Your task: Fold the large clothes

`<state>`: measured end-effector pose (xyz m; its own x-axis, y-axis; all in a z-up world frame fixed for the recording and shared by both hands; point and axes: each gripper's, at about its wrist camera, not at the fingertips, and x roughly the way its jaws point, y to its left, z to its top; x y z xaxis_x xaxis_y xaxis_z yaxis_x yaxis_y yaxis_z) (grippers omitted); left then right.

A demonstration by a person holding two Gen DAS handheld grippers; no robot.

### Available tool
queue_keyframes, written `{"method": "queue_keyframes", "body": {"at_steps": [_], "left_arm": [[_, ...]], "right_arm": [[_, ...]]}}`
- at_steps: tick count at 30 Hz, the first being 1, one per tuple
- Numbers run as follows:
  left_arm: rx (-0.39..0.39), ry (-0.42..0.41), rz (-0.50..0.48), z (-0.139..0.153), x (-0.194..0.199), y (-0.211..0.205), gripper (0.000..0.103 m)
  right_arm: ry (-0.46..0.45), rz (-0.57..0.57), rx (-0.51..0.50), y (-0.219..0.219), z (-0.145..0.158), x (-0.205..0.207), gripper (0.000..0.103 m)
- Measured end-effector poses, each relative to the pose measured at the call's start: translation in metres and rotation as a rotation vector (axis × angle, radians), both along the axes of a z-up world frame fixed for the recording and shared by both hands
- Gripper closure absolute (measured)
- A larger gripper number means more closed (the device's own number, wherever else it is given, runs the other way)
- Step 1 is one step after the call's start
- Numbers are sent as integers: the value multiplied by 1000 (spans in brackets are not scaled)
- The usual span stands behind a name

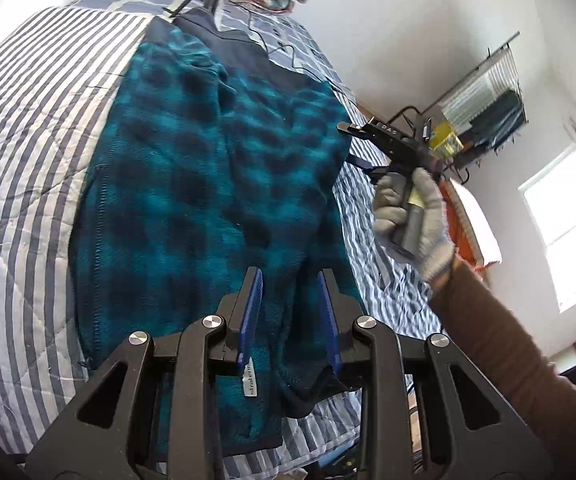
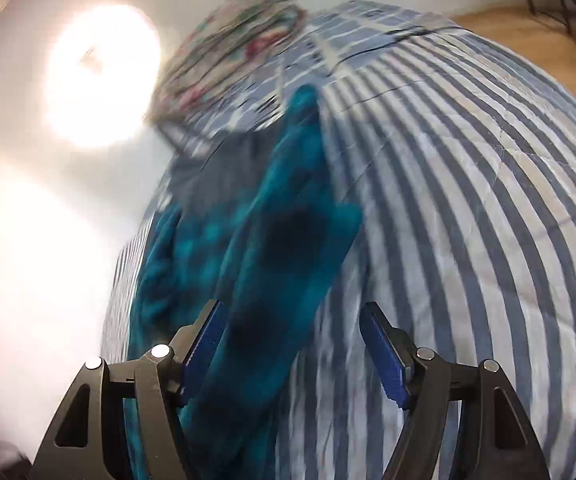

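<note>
Left claw gripping fleece, seemingly

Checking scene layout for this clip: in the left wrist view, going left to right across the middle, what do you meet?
Striped quilt → teal plaid fleece jacket → right gripper in a gloved hand → window.

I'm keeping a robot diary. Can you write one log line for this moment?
task: fold fleece jacket | place: striped bed | left claw: gripping hem | right claw: open, by jacket edge
</note>
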<state>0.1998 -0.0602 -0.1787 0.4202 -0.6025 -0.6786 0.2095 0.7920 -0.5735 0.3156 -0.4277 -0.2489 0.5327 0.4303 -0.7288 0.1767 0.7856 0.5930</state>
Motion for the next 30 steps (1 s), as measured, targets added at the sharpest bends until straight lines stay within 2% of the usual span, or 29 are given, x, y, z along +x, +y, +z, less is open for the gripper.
{"method": "queue_keyframes", "body": {"at_steps": [3,5,6,7,8,10,13,15,19,22,26,27,28,30], "left_arm": [[-2,-2,13,1,1,7,76],[-5,1,18,0,0,11,76],[-6,3,20,0,0,12,76],[-6,5,23,0,0,14,76],[-8,7,24,0,0,14,76],[-24,15,23,1,-1,17,76],[-41,14,16,4,-3,18,76],[-51,11,12,7,-5,19,76],[-54,1,16,11,-8,22,76],[-59,3,25,11,-9,25,76],[-53,-3,37,12,-10,30,76],[-52,-3,39,13,-11,31,76],[-54,-1,42,13,-12,32,76],[-71,8,44,13,-12,35,76]], "right_arm": [[-2,-78,77,-12,-16,21,29],[-10,-99,114,-13,-21,33,33],[-16,-90,126,-9,-22,39,41],[-18,-78,129,-5,-21,43,53],[-21,-49,124,2,-18,49,60],[-20,1,91,16,-11,57,82],[-30,63,44,42,8,66,91],[-35,89,7,56,20,70,92],[-41,200,-206,113,46,86,92],[-20,257,-308,151,44,96,92],[18,283,-336,182,27,105,91],[40,288,-325,191,19,109,84],[58,302,-290,195,11,113,68],[83,341,-161,199,0,118,57]]}}
